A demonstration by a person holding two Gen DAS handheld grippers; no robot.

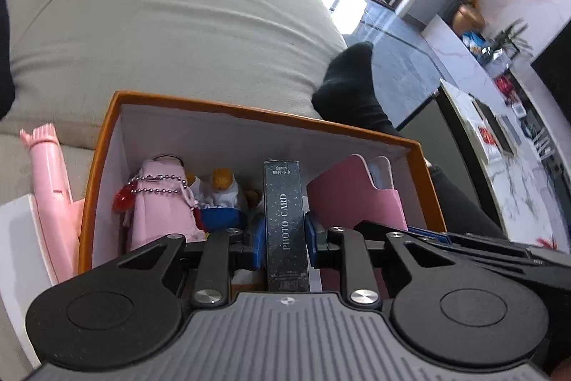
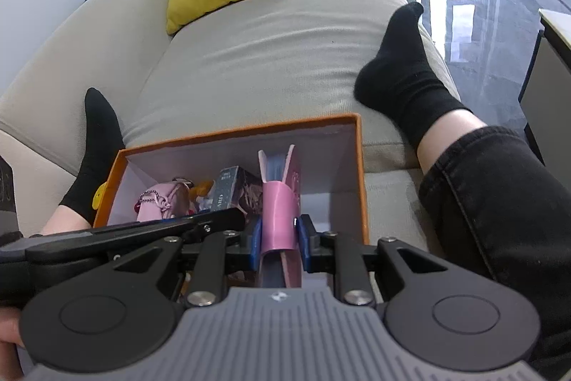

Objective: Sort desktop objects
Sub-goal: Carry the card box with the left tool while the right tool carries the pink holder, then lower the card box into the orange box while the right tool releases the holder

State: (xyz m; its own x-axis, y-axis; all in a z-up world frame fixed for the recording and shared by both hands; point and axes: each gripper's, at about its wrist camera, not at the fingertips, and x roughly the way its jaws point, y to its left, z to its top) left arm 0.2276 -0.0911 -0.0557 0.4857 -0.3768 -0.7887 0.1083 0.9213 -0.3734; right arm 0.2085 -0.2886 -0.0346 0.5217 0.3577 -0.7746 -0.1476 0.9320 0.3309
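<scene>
The left gripper (image 1: 284,240) pinches a dark photo-card box (image 1: 285,216) upright inside the orange box (image 1: 249,111) on the sofa (image 1: 178,34). Only the right wrist view shows the right gripper (image 2: 279,240) clamping a pink holder (image 2: 280,213), apparently holding cards, over that box.

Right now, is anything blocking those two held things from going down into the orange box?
Nothing visible does. The black photo card box and the pink card holder, each clamped in its jaws, already reach inside the orange box, with the plush toys off to one side.
</scene>
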